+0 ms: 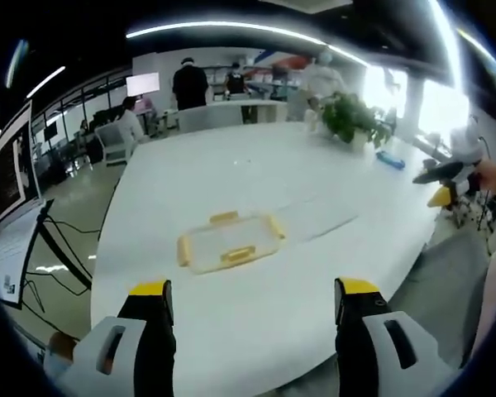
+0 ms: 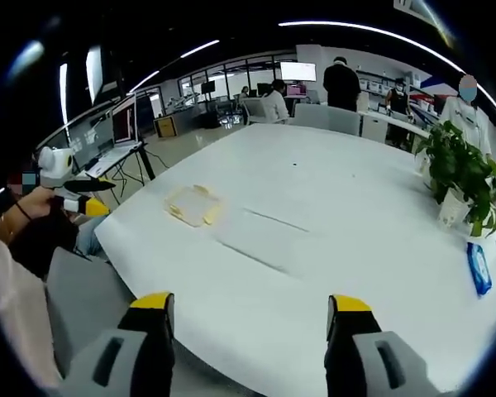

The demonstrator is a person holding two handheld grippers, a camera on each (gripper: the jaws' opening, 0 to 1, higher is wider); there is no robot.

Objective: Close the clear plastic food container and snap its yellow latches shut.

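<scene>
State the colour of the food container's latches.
Yellow latches on the clear container; best in the left gripper view.

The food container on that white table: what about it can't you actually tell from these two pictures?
- Food container, left gripper view: too small to tell whether the yellow latches are snapped.
- Same container, right gripper view: distant and blurred, lid seating unclear.
- Contents: not readable.

White table [image 1: 314,182] w/ container [image 1: 230,242], plant [image 1: 353,118], blue pack [image 2: 479,269].

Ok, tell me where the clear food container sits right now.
The clear food container lies flat on the white table, ahead of the open left tongs in the left gripper view. In the right gripper view it sits near the table's left edge.
</scene>
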